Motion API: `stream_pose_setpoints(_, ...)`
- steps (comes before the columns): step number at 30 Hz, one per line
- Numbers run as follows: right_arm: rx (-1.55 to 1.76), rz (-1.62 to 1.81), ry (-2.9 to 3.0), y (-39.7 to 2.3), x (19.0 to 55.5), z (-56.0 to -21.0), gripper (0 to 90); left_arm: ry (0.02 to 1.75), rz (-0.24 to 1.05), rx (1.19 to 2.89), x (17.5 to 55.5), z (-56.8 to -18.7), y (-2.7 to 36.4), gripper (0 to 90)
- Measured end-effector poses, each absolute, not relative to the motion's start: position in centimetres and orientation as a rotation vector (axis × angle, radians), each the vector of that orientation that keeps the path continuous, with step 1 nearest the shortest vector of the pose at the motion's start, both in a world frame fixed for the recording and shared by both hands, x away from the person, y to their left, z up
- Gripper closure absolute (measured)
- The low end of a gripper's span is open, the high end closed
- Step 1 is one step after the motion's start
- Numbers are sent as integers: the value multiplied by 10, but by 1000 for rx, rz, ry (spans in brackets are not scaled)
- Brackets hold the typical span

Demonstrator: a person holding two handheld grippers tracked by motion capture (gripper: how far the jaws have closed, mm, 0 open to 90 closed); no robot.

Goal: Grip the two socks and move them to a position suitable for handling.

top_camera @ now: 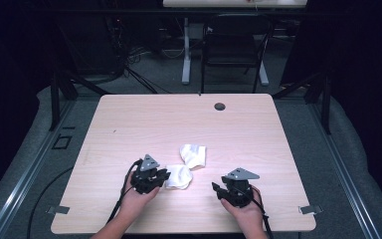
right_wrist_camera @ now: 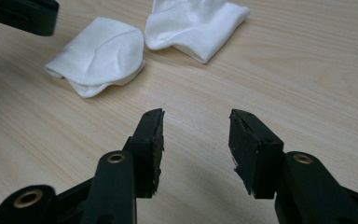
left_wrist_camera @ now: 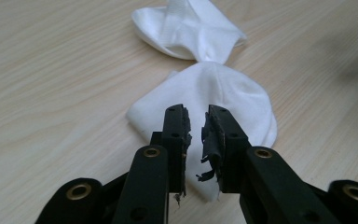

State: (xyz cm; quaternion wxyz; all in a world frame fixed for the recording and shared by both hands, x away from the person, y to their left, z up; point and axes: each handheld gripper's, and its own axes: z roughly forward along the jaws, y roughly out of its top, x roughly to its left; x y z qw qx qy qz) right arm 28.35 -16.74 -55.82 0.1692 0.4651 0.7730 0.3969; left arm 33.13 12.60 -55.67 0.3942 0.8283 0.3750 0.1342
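Dark floor with one black chair (top_camera: 234,47) lies beyond one pale wooden bench (top_camera: 129,124), on which two white folded cloths sit near the front middle: the far cloth (top_camera: 193,155) and the near cloth (top_camera: 178,177), touching each other. Two hand-held grippers are held low over the bench: the left hand-held gripper (left_wrist_camera: 196,122) has its jaws nearly together over the near cloth's edge with a thin gap and nothing clamped, and the right hand-held gripper (right_wrist_camera: 196,126) stands wide apart and empty over bare wood

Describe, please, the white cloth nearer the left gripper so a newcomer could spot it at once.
On the light wooden table, two white cloths lie near the person's edge. This cloth is the nearer, rounded one, right at the left gripper. Its neighbour, the far cloth, lies beyond it.
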Motion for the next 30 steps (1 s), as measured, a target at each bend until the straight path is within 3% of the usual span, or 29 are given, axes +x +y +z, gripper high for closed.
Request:
stream_pose_setpoints(10,1331,1143,2191,-172,284,-557,553,953,342,2174,339,-573,103,823)
stream_pose_setpoints(30,1347,1163,2173,-174,284,-556,552,899,295,2161,312,-573,113,843)
